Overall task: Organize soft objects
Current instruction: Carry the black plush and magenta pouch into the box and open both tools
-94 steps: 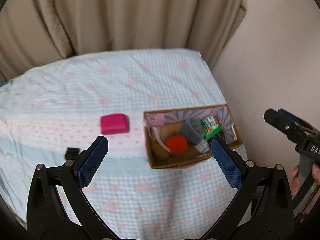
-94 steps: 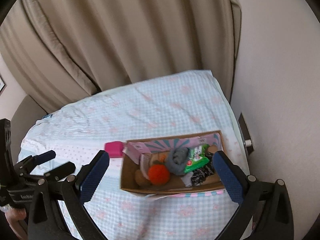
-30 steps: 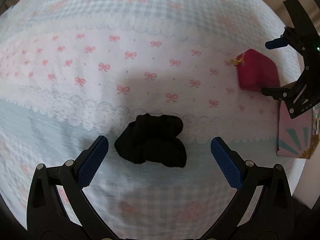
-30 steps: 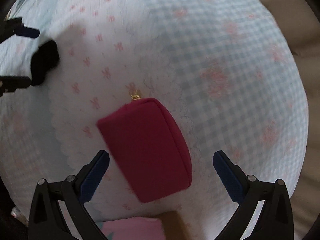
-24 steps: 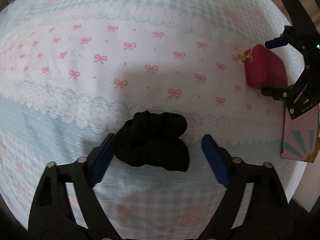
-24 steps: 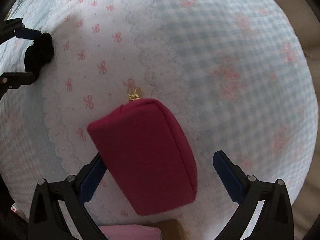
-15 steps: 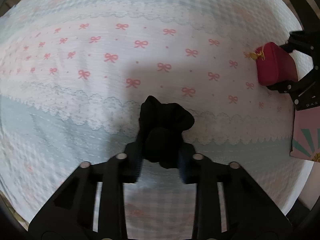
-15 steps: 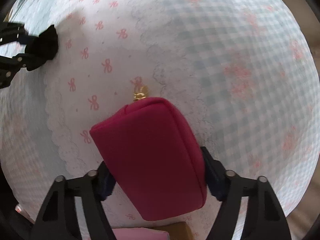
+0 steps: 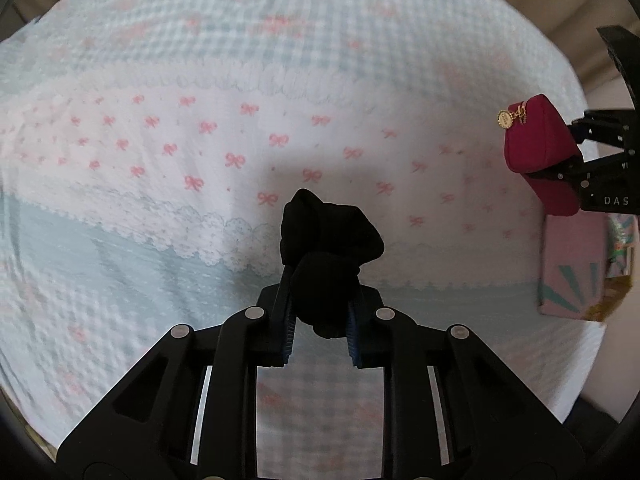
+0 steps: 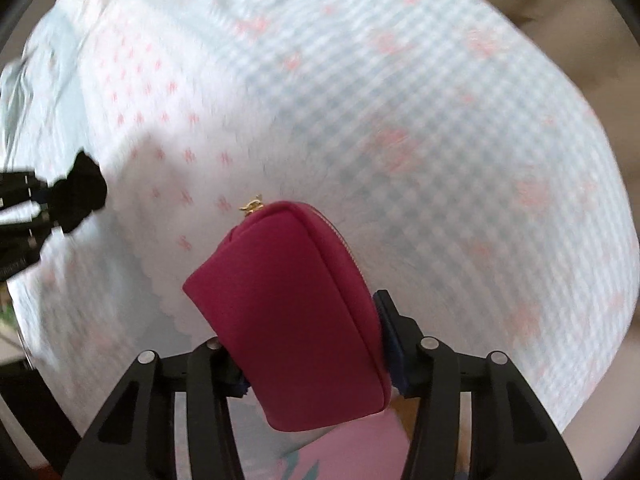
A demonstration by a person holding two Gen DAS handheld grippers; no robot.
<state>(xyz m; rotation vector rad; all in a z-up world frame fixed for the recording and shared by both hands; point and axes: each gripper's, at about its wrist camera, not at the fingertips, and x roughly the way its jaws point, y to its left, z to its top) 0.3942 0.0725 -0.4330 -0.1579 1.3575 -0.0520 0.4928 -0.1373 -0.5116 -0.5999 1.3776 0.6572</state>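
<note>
My left gripper (image 9: 320,320) is shut on a black rolled sock (image 9: 330,240) and holds it above the checked bedspread (image 9: 200,80). My right gripper (image 10: 316,356) is shut on a magenta zip pouch (image 10: 296,320) with a gold pull, lifted off the bed. The pouch also shows at the right edge of the left wrist view (image 9: 540,156), in the right gripper. The sock (image 10: 82,192) shows at the left of the right wrist view. The open cardboard box (image 9: 576,268) with a pink flap lies below the pouch at the right.
The bedspread (image 10: 400,120) is pale blue check with a white band of pink bows and lace trim. The box's pink flap (image 10: 352,452) shows at the bottom of the right wrist view. A beige curtain (image 10: 592,20) hangs past the bed's far edge.
Both grippers came down from above the bed, closed on their objects and lifted them: the left on the black sock, the right on the magenta pouch.
</note>
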